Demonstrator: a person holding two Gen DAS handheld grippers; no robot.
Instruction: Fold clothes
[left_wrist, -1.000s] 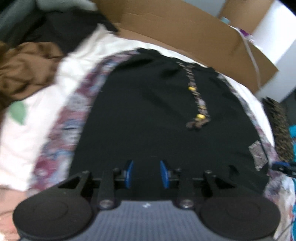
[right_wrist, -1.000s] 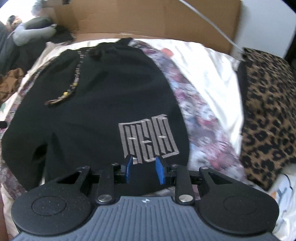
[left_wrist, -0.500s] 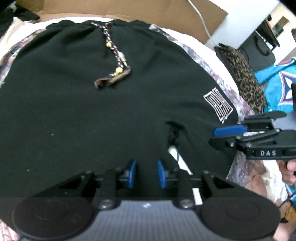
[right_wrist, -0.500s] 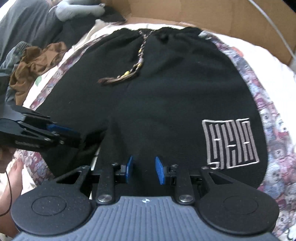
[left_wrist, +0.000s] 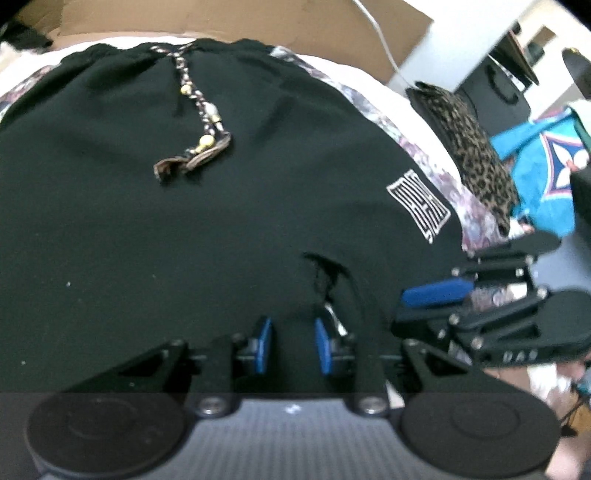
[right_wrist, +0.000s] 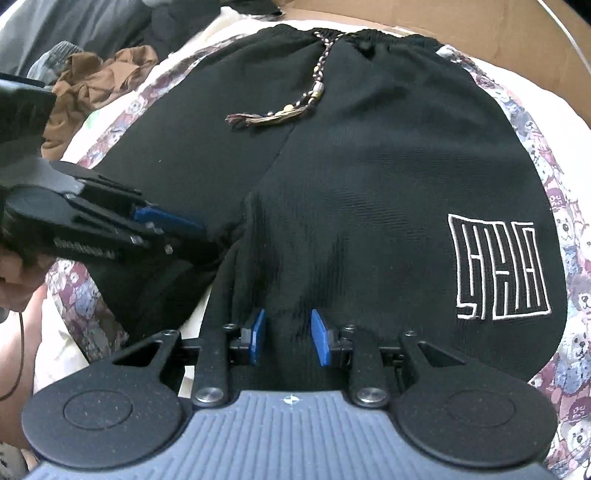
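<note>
Black shorts (left_wrist: 221, 221) lie flat on the bed, waistband far, leg hems near me. A beaded drawstring (left_wrist: 199, 147) rests on the front and a white logo (right_wrist: 498, 266) marks the right leg. My left gripper (left_wrist: 291, 343) points down at the left leg's hem near the crotch, with its blue pads apart and black cloth between them. It also shows at the left of the right wrist view as the left gripper (right_wrist: 177, 232). My right gripper (right_wrist: 288, 338) stands over the right leg's hem, pads apart, straddling wrinkled cloth. The right gripper (left_wrist: 417, 306) shows low on the right of the left wrist view.
A bear-print sheet (right_wrist: 572, 332) covers the bed under the shorts. Cardboard (left_wrist: 258, 18) stands behind the waistband. A leopard-print cloth (left_wrist: 472, 155) and a turquoise garment (left_wrist: 546, 173) lie to the right. A crumpled brown garment (right_wrist: 96, 81) lies to the left.
Both grippers have swung in toward each other and sunk to the shorts' hems. Each now shows in the other's view. The left pads stand slightly closer together.
</note>
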